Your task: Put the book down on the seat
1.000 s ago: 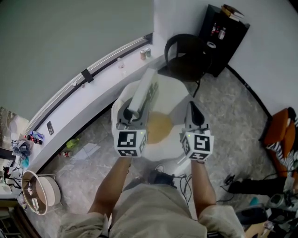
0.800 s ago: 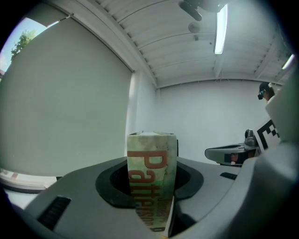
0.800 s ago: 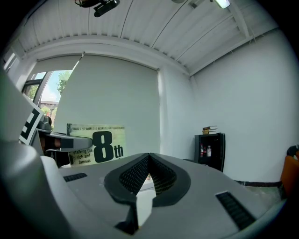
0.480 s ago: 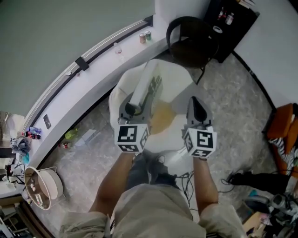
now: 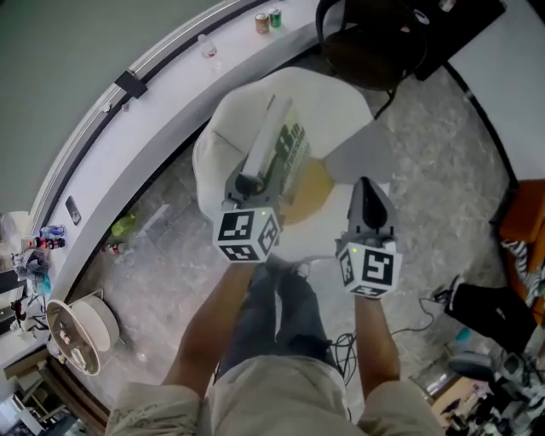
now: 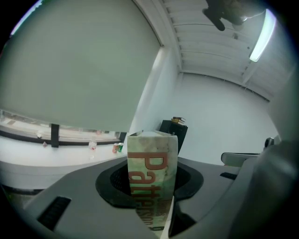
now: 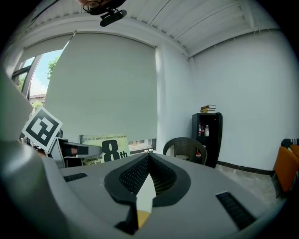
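Behind the left jaws and off to their left, a round pale basket (image 5: 77,335) stands on the stone floor (image 5: 443,170) with several small items inside, too small to name. The left gripper (image 5: 253,177) has its jaws clamped on the near end of a book (image 6: 152,172). The pale green spine with red lettering stands upright between them and fills the gap. From the grip the book runs straight ahead of the jaws and is held on edge. Its green cover, printed with a large "8th", faces the right gripper (image 5: 366,192). That gripper sits just to the right of the book and apart from it, with its jaws closed together to a point and nothing between them. Under and ahead of both pairs of jaws lies the white seat (image 5: 341,111), with a yellow patch (image 5: 313,183) directly below the right jaws. The book is above the seat, and whether its lower edge touches the seat cannot be told. Beyond the seat, ahead of the right jaws, stands a dark wicker chair (image 7: 184,148). Ahead of the left jaws, two cans (image 5: 267,20) stand side by side on the white window ledge (image 5: 170,85). Farthest off, right of the right jaws, a black cabinet (image 7: 207,144) has bottles (image 7: 202,130) on an upper shelf and books (image 7: 208,108) stacked on top.
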